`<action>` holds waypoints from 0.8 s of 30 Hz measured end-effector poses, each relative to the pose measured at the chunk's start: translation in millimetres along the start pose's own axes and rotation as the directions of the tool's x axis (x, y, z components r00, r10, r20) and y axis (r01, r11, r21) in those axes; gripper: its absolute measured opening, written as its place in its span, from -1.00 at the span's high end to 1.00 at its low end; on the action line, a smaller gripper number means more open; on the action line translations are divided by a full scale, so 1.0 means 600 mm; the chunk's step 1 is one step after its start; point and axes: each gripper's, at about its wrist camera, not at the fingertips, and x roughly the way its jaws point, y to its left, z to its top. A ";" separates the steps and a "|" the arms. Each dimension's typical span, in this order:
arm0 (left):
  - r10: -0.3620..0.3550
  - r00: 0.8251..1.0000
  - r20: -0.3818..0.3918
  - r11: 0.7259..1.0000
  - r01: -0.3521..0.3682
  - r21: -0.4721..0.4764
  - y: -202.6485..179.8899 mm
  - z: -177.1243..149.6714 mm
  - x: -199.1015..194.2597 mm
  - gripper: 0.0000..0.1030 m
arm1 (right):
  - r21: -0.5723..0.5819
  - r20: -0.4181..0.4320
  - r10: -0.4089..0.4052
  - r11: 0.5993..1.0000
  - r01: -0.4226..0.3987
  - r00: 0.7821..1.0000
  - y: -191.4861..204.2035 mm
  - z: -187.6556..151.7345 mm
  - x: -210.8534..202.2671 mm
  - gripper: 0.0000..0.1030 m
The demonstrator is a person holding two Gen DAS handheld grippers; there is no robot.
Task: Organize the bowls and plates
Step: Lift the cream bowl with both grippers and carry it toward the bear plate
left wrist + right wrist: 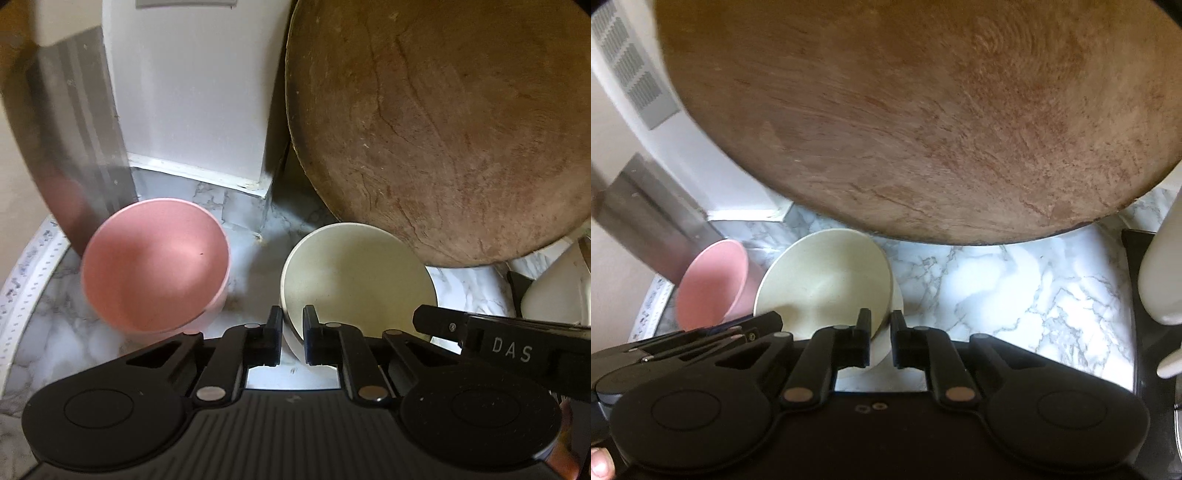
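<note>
Underneath, a marble counter (1015, 295) meets a white wall (192, 92).

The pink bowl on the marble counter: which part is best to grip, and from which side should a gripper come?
Probably the thin near rim of the pink bowl, one finger inside and one outside, coming down from above on the near side. It stands open and empty, its wall too wide to span. A metal panel crowds its far-left side, and the cream bowl stands to its right.
</note>
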 end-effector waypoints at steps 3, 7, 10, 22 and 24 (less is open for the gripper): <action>-0.003 1.000 0.004 1.000 0.003 0.003 0.004 -0.006 -0.027 0.80 | -0.010 0.008 0.009 1.000 -0.009 1.000 0.011 -0.012 -0.025 0.79; -0.002 1.000 0.012 1.000 0.002 0.004 0.013 -0.019 -0.066 0.80 | -0.026 0.018 0.030 0.999 -0.029 0.999 0.029 -0.029 -0.057 0.79; 0.009 1.000 0.023 1.000 -0.009 0.003 0.021 -0.032 -0.097 0.80 | -0.039 0.027 0.048 0.998 -0.047 0.998 0.047 -0.044 -0.082 0.78; 0.035 0.999 0.035 0.999 -0.033 -0.034 0.085 -0.096 -0.196 0.80 | -0.107 0.038 0.091 0.990 -0.087 0.995 0.131 -0.116 -0.162 0.77; 0.037 0.999 0.037 0.998 -0.036 -0.043 0.097 -0.106 -0.211 0.79 | -0.116 0.036 0.099 0.989 -0.094 0.994 0.145 -0.128 -0.170 0.76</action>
